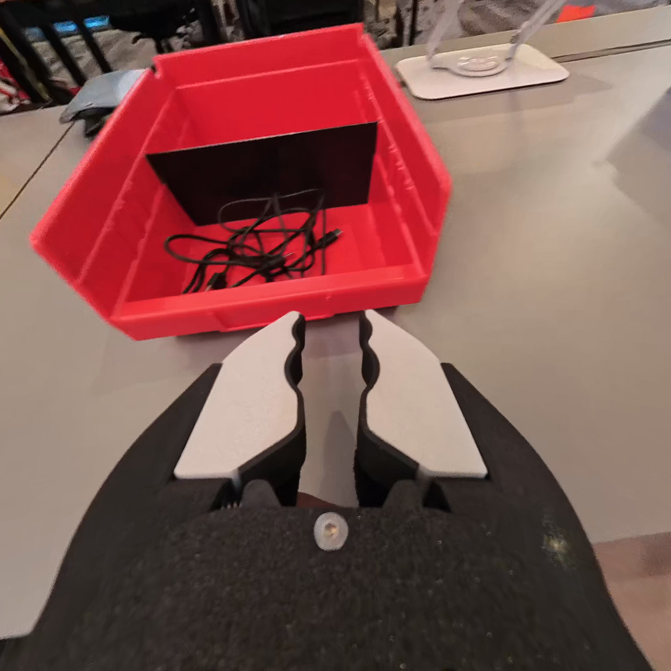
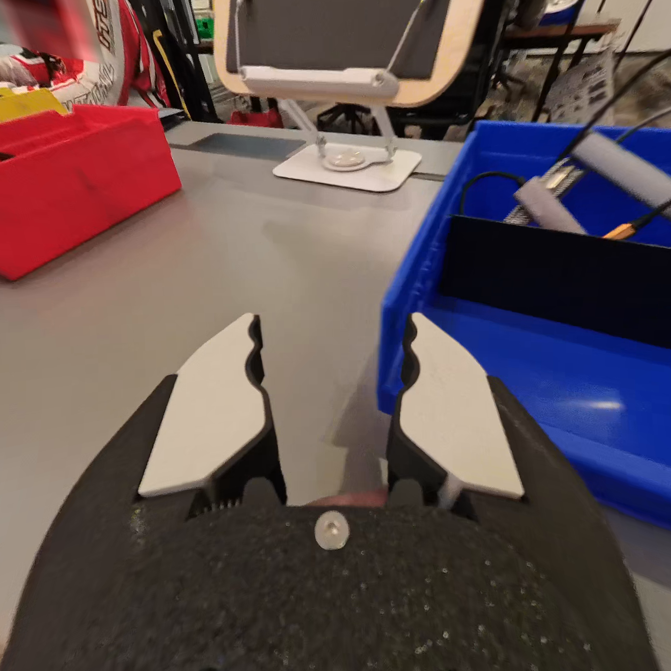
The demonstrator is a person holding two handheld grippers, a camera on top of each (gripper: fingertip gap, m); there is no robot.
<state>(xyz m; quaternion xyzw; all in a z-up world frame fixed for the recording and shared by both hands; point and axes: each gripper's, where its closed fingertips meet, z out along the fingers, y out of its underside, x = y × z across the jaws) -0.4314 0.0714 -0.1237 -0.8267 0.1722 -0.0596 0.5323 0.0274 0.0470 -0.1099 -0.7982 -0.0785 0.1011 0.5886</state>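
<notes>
Rear compartment of red plastic bin [image 1: 109,232] hid behind black divider panel [image 1: 265,170]. Blue plastic bin [image 2: 526,363] ran off right edge. Tablet stand [image 2: 348,163] cropped at top. Background clutter blurred.

On the table [image 2: 218,254], the stand [image 2: 348,167] sits between two bins [image 2: 83,188] [image 2: 544,363]; cables [image 1: 254,247] lie before a divider [image 1: 261,170].

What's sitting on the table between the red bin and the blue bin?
In the right wrist view, the near stretch of grey table between the red bin and blue bin is bare; farther back stands a white stand.
</notes>
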